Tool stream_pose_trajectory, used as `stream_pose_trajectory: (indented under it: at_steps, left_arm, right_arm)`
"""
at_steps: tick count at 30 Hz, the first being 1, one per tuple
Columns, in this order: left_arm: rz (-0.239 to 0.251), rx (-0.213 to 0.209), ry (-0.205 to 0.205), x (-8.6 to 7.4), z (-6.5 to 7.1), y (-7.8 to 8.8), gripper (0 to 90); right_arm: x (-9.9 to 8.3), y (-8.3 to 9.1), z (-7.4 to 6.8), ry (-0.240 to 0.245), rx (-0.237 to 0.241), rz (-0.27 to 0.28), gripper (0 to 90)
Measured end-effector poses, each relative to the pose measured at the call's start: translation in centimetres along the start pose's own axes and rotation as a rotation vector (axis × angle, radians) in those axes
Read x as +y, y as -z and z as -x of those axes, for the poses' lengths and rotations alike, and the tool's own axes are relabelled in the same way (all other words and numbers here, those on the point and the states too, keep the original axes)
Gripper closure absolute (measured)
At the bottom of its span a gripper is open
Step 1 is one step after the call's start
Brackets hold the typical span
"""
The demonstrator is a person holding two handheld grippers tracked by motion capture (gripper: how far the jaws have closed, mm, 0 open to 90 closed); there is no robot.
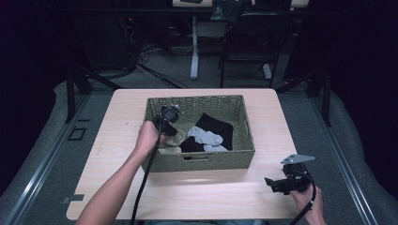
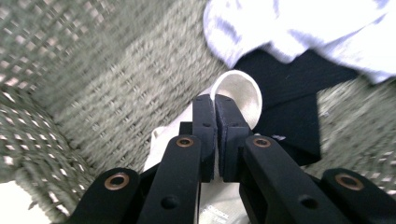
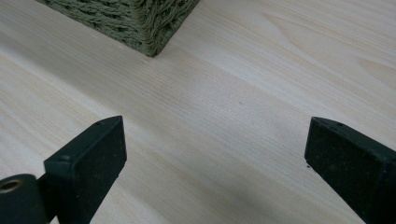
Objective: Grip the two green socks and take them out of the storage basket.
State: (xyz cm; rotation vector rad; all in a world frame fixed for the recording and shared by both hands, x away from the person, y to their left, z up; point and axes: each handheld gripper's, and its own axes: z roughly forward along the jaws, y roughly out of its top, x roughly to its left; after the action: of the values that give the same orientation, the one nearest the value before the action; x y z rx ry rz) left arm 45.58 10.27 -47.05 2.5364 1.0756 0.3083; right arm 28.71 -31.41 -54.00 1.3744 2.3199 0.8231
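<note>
The cream sock lies in the left part of the basket, and the left gripper has pinched a fold of it; the jaws are pressed almost together with only the thin cloth between them, the sock's rounded end curling up just past the tips. Beyond those tips lies a black sock, touching the cream one; farther off and above it lies a white sock, resting partly on the black. To the gripper's left rises the woven wall of the basket, close by. In the high view the left hand reaches over the basket's near left rim. The right gripper rests low over the bare table, well apart from the socks, its jaws spread wide with nothing between them; the basket's corner stands ahead of it.
</note>
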Motion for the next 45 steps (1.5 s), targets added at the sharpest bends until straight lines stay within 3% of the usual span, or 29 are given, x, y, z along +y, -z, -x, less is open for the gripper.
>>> stream_pose_trajectory:
  at_steps: [4,17,27,39,45]
  left_arm:
    - [0.070,-0.006,0.002,0.3,0.0,2.3,87.9]
    - [0.174,-0.033,0.002,0.6,-0.4,5.9,87.8]
    - [0.241,-0.020,0.008,0.8,-1.0,8.7,87.7]
    - [0.277,-0.009,0.034,0.6,-2.3,11.1,87.7]
    - [0.324,0.032,0.057,0.1,-3.2,13.3,87.6]
  right_arm:
    - [0.0,-0.1,0.0,-0.003,0.000,-0.002,5.0]
    - [0.1,-0.1,0.0,0.001,0.003,-0.004,5.1]
    - [0.0,-0.3,0.0,0.003,0.003,-0.013,5.1]
    - [0.2,-0.5,-0.1,0.007,0.013,-0.017,5.1]
    - [0.2,-0.4,-0.1,0.005,0.011,-0.014,4.9]
